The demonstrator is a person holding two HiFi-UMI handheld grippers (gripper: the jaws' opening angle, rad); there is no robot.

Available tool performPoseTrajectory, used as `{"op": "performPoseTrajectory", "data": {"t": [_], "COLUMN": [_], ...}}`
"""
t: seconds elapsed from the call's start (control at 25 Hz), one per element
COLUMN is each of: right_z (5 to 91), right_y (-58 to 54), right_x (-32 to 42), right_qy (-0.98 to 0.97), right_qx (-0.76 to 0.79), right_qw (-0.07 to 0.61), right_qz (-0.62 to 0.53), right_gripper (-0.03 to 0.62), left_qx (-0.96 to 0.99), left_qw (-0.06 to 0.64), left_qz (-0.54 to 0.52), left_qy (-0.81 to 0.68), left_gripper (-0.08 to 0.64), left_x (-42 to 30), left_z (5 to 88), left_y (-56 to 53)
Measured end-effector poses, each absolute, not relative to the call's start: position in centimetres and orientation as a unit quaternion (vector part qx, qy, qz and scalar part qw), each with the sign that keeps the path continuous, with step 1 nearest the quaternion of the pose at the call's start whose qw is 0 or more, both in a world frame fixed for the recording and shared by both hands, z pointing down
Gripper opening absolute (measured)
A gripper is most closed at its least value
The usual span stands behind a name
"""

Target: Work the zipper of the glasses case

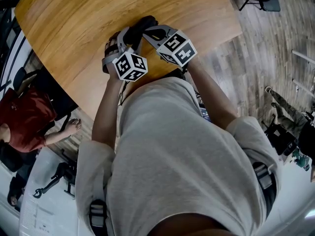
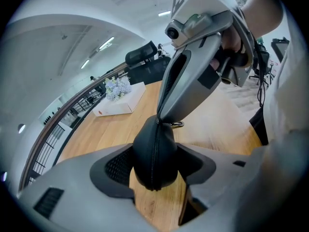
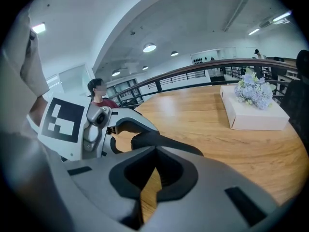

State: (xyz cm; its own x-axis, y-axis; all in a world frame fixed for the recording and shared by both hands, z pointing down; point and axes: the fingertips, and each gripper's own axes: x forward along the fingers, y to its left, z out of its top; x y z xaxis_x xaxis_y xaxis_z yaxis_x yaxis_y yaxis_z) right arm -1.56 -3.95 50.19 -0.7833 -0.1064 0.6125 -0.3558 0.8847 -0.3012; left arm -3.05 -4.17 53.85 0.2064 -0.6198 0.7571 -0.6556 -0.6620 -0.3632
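1. The left hand-held gripper (image 2: 154, 170) clamps the black glasses case (image 2: 153, 144) over the counter's (image 1: 74, 28) near edge.
2. The right hand-held gripper (image 3: 154, 151), jaws together, has its tip at the zipper's (image 2: 155, 156) top end.

Round wooden surface (image 1: 88, 18), white box (image 3: 254, 116) on the surface's far side, pale blue flowers (image 3: 253, 91) atop it, person in red (image 1: 23, 119) beside the surface, black railing (image 3: 193, 75) beyond the surface.

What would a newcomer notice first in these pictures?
A black case stands clamped between the jaws of the left gripper, zipper facing the camera. The right gripper, shut, meets the zipper's upper end. Farther off on the wooden table lies a white box with pale flowers.
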Motion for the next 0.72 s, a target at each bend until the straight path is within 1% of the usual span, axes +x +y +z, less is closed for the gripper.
{"op": "performPoseTrajectory", "data": {"t": [0.36,0.44,0.6,0.72], "right_z": [49.3,48.6,46.4,45.5], "right_y": [-3.7,-3.8,-4.0,-4.2], "right_x": [-1.8,-1.8,-1.4,-0.6], "right_qy": [-0.926,-0.930,-0.938,-0.940], "right_qx": [0.120,0.115,0.091,0.075], "right_qw": [0.289,0.272,0.215,0.198], "right_qz": [0.210,0.221,0.258,0.268], "right_gripper": [0.025,0.025,0.025,0.025], "left_qx": [0.778,0.788,0.816,0.834], "left_qw": [0.027,0.020,-0.012,-0.032], "left_qz": [0.470,0.451,0.398,0.376], "left_qy": [-0.415,-0.418,-0.420,-0.403], "left_gripper": [0.278,0.278,0.278,0.279], "left_x": [-2.5,-2.4,-2.3,-1.9], "left_z": [53.4,52.6,50.1,48.9], "left_y": [-4.6,-4.7,-4.8,-4.5]}}
